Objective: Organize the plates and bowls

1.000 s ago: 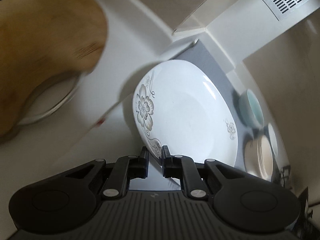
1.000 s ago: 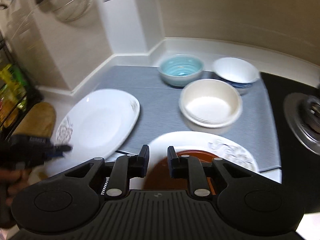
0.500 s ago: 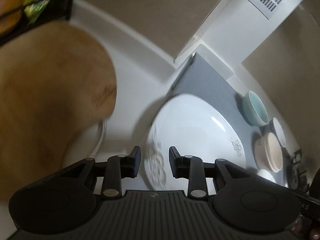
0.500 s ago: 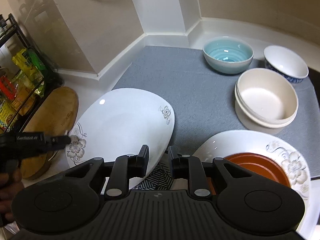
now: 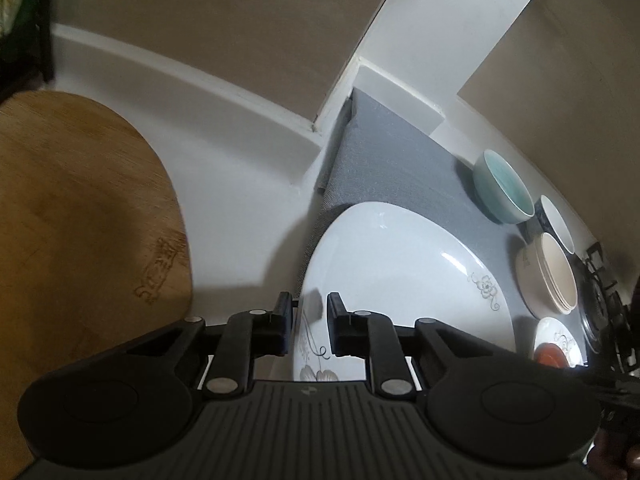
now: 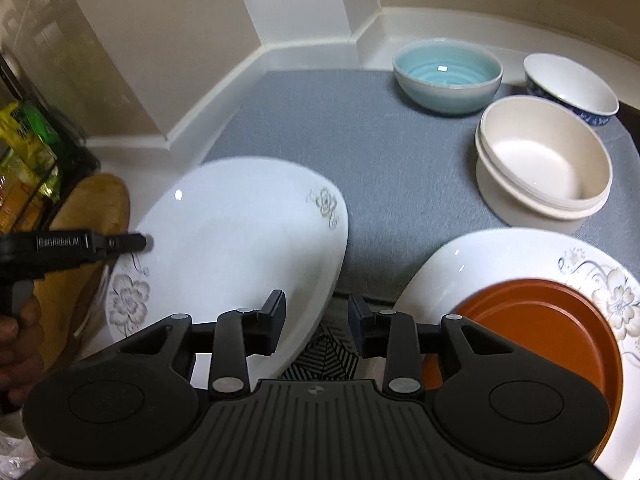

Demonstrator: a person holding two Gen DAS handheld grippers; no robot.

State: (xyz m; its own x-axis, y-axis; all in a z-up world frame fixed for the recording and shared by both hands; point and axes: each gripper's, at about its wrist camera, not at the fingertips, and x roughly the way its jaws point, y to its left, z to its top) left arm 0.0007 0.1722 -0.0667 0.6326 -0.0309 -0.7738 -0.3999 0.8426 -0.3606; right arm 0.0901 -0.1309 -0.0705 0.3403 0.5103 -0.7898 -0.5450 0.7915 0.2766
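A white oval plate with grey flowers (image 5: 400,280) (image 6: 240,240) lies tilted, its right edge on the grey mat (image 6: 380,160). My left gripper (image 5: 310,320) (image 6: 140,242) has the plate's left rim between its jaws, which are closing on it. In the right wrist view my right gripper (image 6: 316,320) hangs just over the plate's near-right edge. Its jaws are opening and the pads touch nothing. A second flowered plate (image 6: 500,256) at the right carries a red-brown plate (image 6: 540,340).
At the back of the mat stand a teal bowl (image 6: 446,76), a blue-and-white bowl (image 6: 568,84) and a stack of cream bowls (image 6: 544,164). A wooden board (image 5: 80,220) lies left, by a rack of packets (image 6: 32,148). A black-and-white patterned piece (image 6: 324,360) lies under my right gripper.
The left gripper drew back and rolled along the plate's rim; its jaws widened, then narrowed. The right gripper sank toward the white plate's near edge and its jaws spread.
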